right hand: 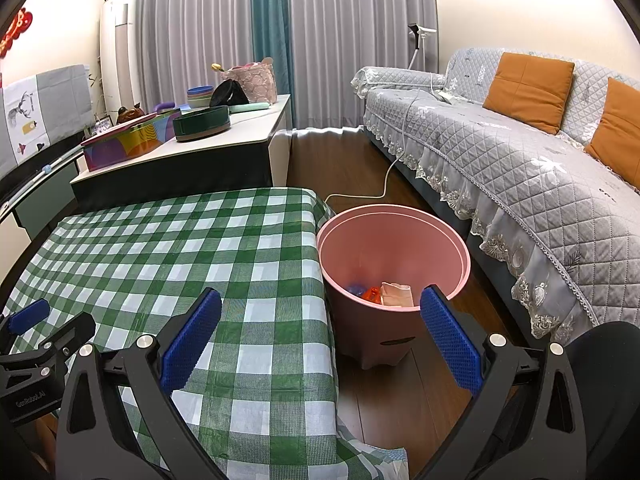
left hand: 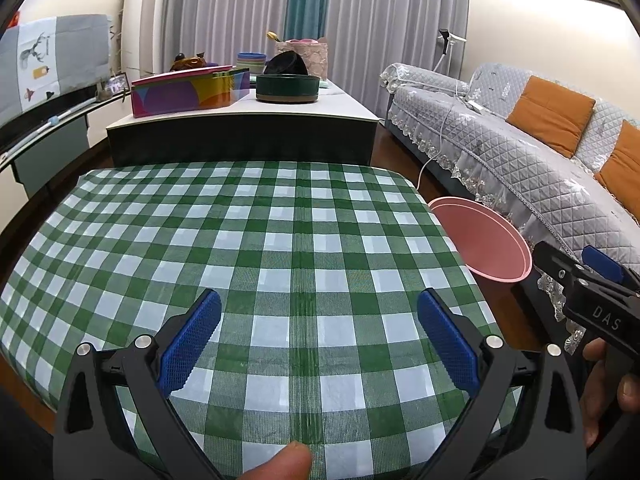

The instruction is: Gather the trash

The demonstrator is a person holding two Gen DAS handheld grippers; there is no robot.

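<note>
Several pieces of trash (right hand: 384,294) already lie at the bottom of the pink bin (right hand: 460,248), which stands on the floor just beside the table's right edge. The green checked cloth (left hand: 280,240) shows nothing left to pick up. Your left gripper (left hand: 319,342) and right gripper (right hand: 320,342) both have their jaws apart and hold nothing, so the collecting looks finished, or nearly so.
</note>
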